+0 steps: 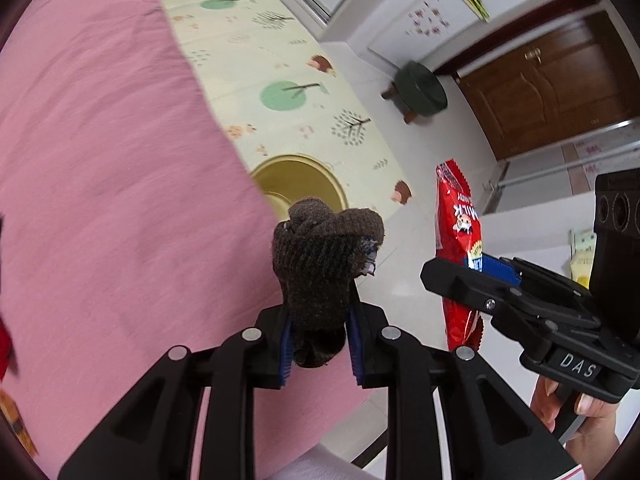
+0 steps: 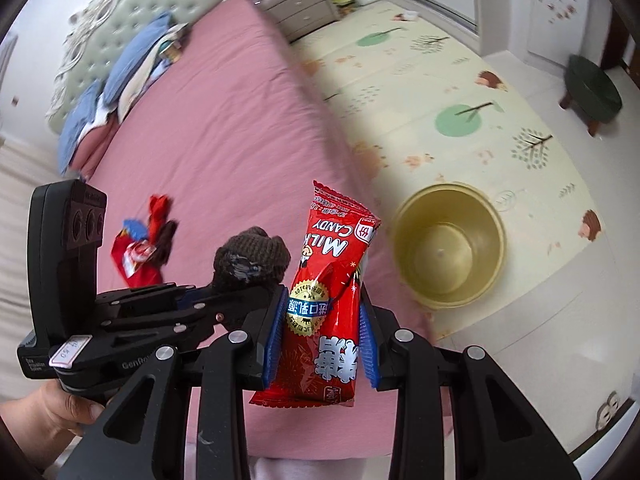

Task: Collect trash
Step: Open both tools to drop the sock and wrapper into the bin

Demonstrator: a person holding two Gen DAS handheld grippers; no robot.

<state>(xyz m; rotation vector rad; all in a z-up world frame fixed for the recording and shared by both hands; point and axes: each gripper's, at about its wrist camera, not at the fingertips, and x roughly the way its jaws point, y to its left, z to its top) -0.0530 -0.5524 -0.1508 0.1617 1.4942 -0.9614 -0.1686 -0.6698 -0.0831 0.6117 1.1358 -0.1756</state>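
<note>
**Both tools loaded beside the bed**

My left tool (image 1: 320, 344) is clamped on a brown sock (image 1: 320, 264), the blue pads (image 1: 285, 344) pressing its lower part from both sides. The sock's balled top stands up above the pads, with a frayed pale patch on its right side. In the right wrist view the same sock (image 2: 250, 262) shows at 9 o'clock of the wrapper, and the left tool (image 2: 192, 300) comes in from the left just beside my right one.

My right tool (image 2: 322, 340) is closed on a red candy wrapper (image 2: 324, 312), pads on both of its edges; the wrapper stands upright and its print reads upside down. From the left wrist view the wrapper (image 1: 458, 248) hangs at 3 o'clock of the sock, pinched by the right tool (image 1: 484, 276), with my right hand (image 1: 580, 416) on the grip below.

A gold bin (image 2: 450, 244) stands open on the play mat (image 2: 460, 80) at 2 o'clock of the wrapper, close against the edge of the pink bed (image 2: 224, 128). From the left wrist view the bin (image 1: 300, 184) sits at 12 o'clock, partly behind the sock.

More red trash (image 2: 140, 248) lies on the bed at 10 o'clock of my right tool. A green stool (image 1: 420, 88) stands on the tiled floor (image 1: 360, 60) near a wooden door (image 1: 540, 88).
</note>
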